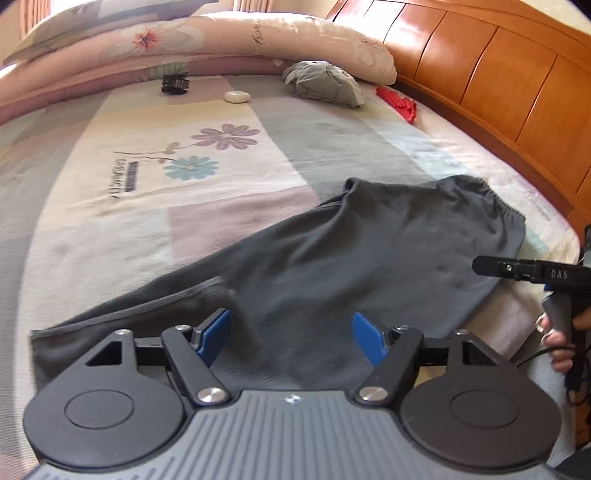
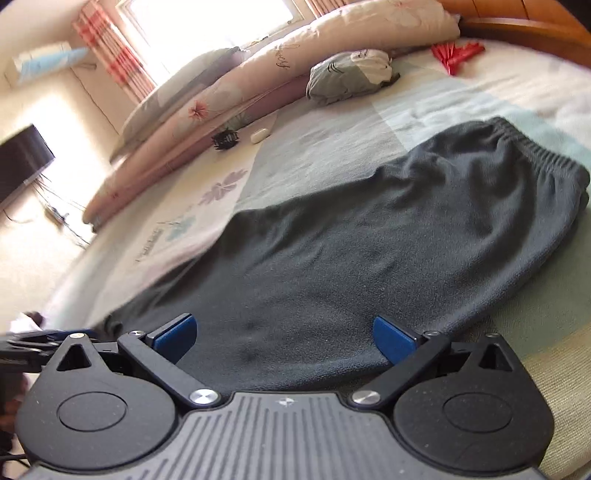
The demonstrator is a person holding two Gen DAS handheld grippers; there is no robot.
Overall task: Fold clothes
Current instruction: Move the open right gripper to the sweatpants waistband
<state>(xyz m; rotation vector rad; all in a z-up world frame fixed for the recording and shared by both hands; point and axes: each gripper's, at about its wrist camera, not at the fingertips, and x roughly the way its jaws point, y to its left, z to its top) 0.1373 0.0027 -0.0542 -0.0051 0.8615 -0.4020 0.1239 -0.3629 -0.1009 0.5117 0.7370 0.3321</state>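
- The bed (image 1: 155,206) carries the dark grey trousers (image 1: 369,258), laid flat with legs stacked and the elastic waistband (image 2: 535,151) toward two o'clock in the right wrist view.
- The lengthwise fold looks done; the crosswise fold is judged next.
- The left gripper (image 1: 290,338) hangs spread over the leg part at six o'clock, pinching nothing.
- The right gripper (image 2: 284,338) stands fully spread, empty, above the cloth.
- Each needs an edge to nip.

Sunlit window (image 2: 221,22), checked curtains (image 2: 110,48), wooden headboard (image 1: 498,85), floral bedspread (image 1: 166,166).
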